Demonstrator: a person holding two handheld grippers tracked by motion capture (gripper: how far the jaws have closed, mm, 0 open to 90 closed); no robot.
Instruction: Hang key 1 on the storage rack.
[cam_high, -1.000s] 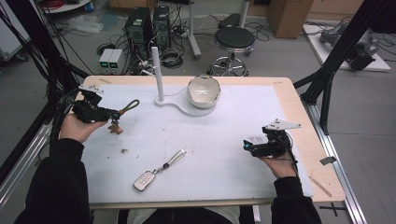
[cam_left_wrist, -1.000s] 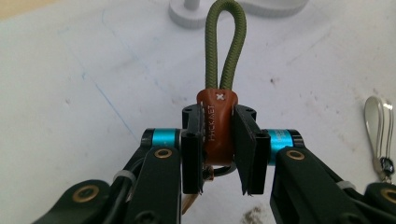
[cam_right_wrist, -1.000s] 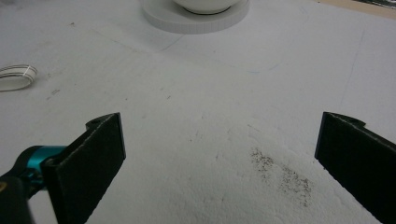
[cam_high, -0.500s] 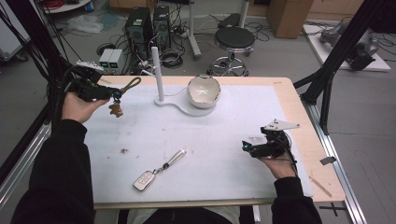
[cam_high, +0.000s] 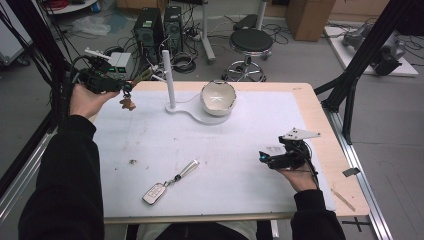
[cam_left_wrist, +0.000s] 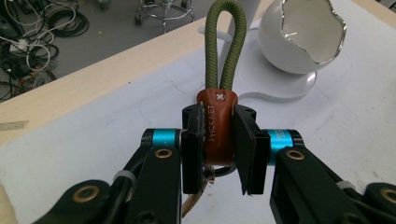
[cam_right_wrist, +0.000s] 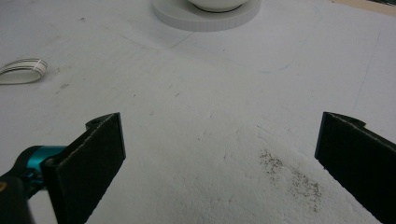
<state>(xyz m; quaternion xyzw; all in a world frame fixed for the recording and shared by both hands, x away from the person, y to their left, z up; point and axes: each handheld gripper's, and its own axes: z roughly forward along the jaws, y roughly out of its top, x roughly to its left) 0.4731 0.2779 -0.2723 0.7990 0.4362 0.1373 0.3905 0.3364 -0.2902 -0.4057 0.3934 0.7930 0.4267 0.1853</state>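
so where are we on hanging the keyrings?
Done: the first keyring is picked up, left claw shut on its brown leather tab, green loop pointing toward the white post. In hand: carrying it there; not hung yet. Left: hooking it, plus the car-key fob lying on the mat. Right claw open, idle.

Left gripper (cam_high: 120, 86) clamped on keychain (cam_high: 131, 95)
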